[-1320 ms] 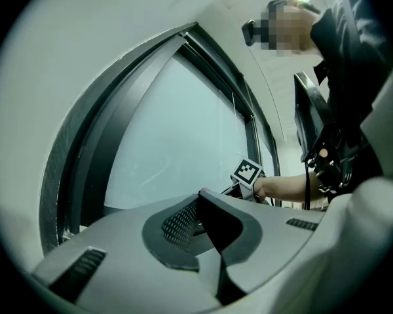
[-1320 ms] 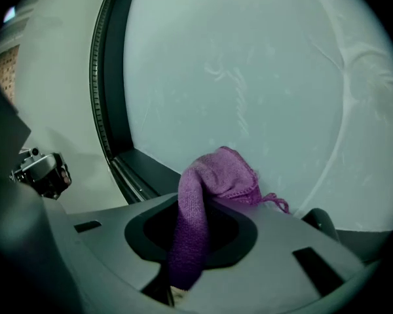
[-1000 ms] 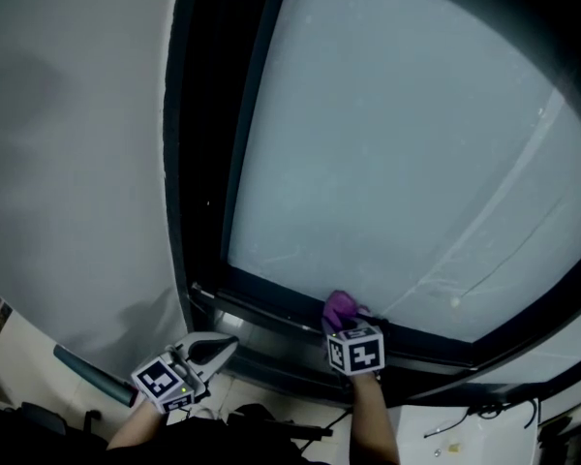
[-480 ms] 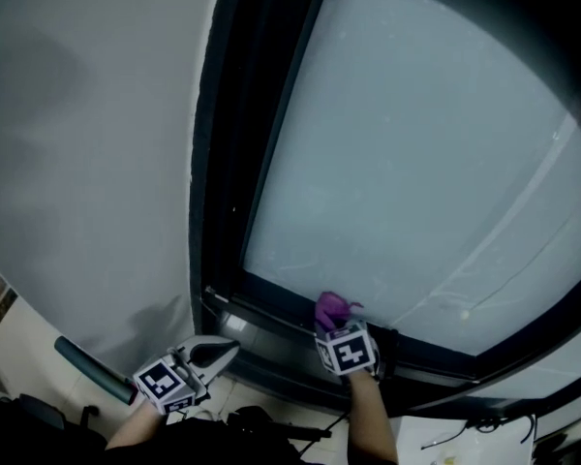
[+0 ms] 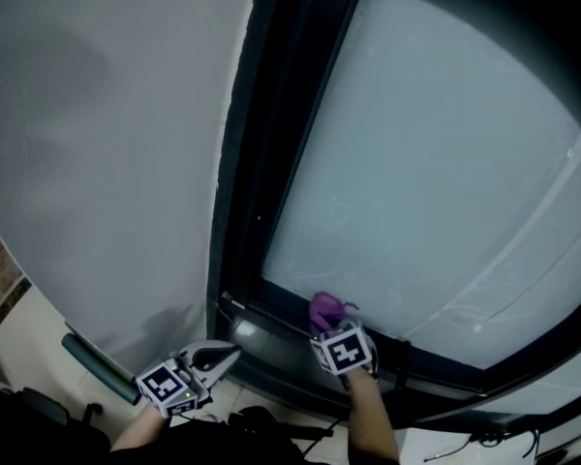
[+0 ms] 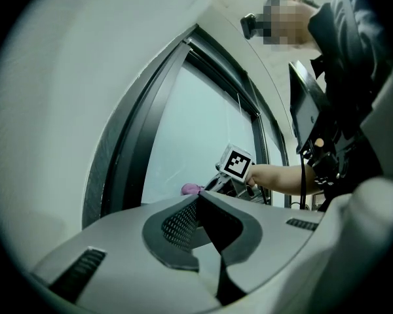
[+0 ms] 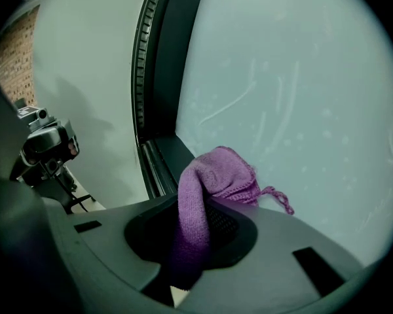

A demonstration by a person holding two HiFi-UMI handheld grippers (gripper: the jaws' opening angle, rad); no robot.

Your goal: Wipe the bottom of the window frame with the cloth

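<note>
My right gripper [image 5: 329,328] is shut on a purple knitted cloth [image 5: 325,310] and presses it against the bottom of the dark window frame [image 5: 271,324], where the frame meets the frosted glass. In the right gripper view the cloth [image 7: 216,175] bulges out past the jaws of the right gripper [image 7: 203,205], a loose thread trailing right, with the frame's lower left corner [image 7: 165,161] just beyond. My left gripper [image 5: 228,354] hangs lower left of the frame, shut and holding nothing. The left gripper view shows its closed tips [image 6: 198,198], the cloth [image 6: 191,189] and the right gripper's marker cube [image 6: 237,163].
A plain grey wall [image 5: 107,163] fills the left, with the frame's dark upright [image 5: 271,143] beside it. A dark tube-like handle [image 5: 95,360] lies low by the wall near the left gripper. Cables [image 5: 494,441] lie at the bottom right. A person's torso [image 6: 354,110] stands at the right.
My right gripper has slid the cloth a little left along the bottom frame, nearer the lower left corner. The head view has swung left. The left gripper has stayed put.
</note>
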